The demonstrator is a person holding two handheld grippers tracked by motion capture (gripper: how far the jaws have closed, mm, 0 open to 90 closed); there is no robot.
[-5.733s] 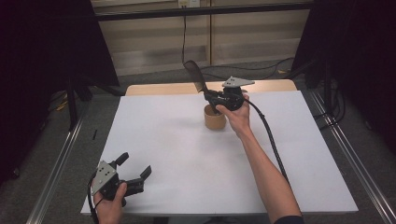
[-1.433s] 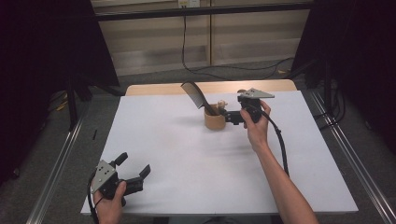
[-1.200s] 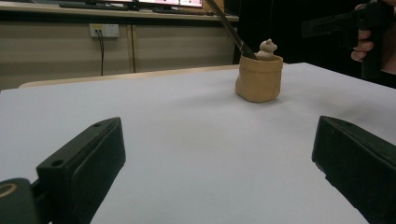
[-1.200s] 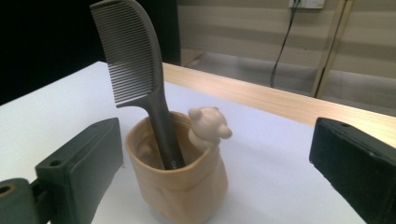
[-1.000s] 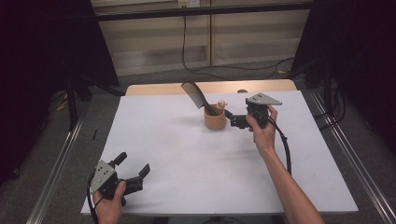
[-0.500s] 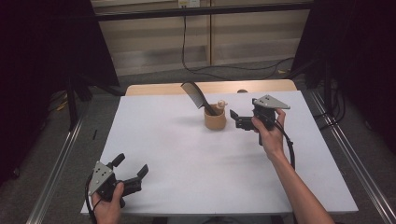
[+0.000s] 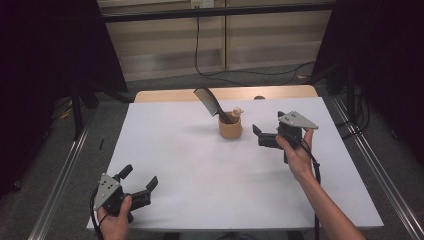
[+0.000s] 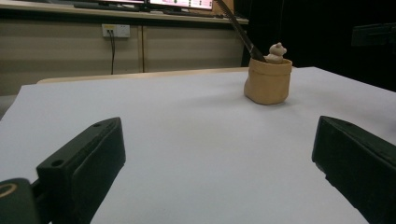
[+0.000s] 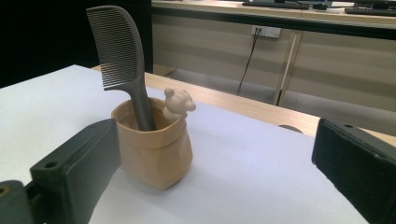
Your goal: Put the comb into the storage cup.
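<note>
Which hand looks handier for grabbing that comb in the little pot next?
Probably the right. The right gripper hangs open just beside the pot, facing the comb. The left gripper sits open at the near table edge, far off.

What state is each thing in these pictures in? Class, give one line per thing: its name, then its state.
comb: upright, slightly tilted, handle down inside the holder, teeth end up.
holder: standing upright on the table, a small bear figure on its rim.
right gripper: open, holding nothing, beside the holder and apart from it.
left gripper: open, holding nothing, near the table's front edge.
table: covered in white.
</note>
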